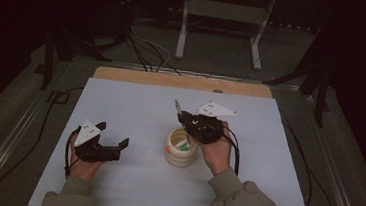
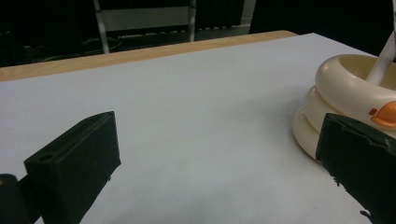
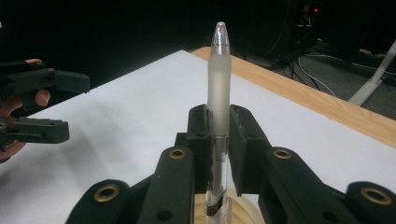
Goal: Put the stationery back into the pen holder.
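White table (image 1: 135, 109) broad and bare left of cream holder (image 1: 180, 155).

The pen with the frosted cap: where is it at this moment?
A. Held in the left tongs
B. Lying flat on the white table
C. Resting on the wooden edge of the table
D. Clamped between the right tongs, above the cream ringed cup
D: the right gripper view shows the right tongs shut on the pen, with the cream cup just below, while the left tongs stand open with nothing between them.
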Available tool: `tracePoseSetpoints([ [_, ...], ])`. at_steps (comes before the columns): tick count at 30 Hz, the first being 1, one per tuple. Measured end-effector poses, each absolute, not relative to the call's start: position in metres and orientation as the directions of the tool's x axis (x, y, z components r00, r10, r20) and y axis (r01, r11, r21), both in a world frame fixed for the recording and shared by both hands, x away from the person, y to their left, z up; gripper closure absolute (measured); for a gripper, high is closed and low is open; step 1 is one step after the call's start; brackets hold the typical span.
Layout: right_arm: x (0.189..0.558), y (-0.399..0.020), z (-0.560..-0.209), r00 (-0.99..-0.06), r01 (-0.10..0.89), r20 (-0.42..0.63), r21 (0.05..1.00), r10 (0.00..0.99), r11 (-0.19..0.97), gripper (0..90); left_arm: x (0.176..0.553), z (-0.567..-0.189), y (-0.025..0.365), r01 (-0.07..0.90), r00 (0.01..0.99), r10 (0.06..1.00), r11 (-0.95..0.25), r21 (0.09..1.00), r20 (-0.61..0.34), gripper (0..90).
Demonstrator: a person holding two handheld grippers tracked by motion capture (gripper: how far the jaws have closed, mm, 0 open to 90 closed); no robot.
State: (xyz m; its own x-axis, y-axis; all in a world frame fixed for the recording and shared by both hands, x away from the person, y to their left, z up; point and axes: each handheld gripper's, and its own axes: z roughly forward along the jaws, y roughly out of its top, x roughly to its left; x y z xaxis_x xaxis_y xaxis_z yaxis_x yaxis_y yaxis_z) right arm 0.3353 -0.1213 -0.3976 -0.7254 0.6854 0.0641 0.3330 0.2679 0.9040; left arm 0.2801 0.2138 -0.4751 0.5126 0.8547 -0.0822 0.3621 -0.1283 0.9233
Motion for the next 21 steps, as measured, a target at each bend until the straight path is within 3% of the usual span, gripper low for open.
tracePoseSetpoints([
  [21,0.333,-0.113,-0.409,-0.739,0.340,0.068,0.897,0.670,0.284,79.9,0.280,-0.475,0.215,0.363,0.512,0.856,-0.134,0.922,-0.077,0.3],
])
